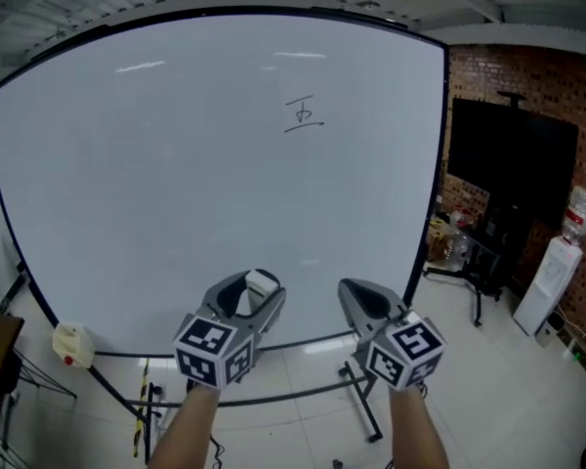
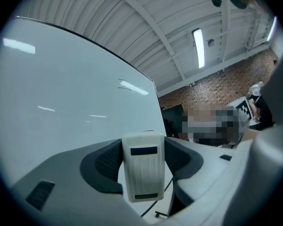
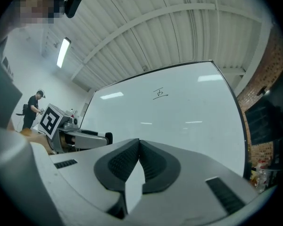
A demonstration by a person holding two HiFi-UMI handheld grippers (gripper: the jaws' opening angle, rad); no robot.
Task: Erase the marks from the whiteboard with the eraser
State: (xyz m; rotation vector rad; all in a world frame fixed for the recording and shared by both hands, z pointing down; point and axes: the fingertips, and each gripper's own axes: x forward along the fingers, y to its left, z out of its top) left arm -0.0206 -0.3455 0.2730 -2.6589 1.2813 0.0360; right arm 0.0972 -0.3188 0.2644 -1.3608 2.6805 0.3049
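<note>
A large whiteboard [image 1: 176, 193] on a wheeled stand fills the head view. A small black mark [image 1: 303, 115] sits high on it, right of centre, and shows as the mark [image 3: 160, 94] in the right gripper view. My left gripper [image 1: 259, 286] is shut on a white ribbed eraser [image 2: 142, 166], held low in front of the board's bottom edge. The eraser [image 1: 262, 281] shows between the jaws in the head view. My right gripper [image 1: 356, 296] hangs beside it, shut with nothing in it, its pads [image 3: 151, 161] pressed together.
A white bottle-like thing [image 1: 73, 343] hangs at the board's lower left. To the right stand a black screen [image 1: 513, 159] on a stand, a brick wall [image 1: 557, 86] and a water dispenser [image 1: 552, 277]. Stand legs [image 1: 361, 408] cross the tiled floor below.
</note>
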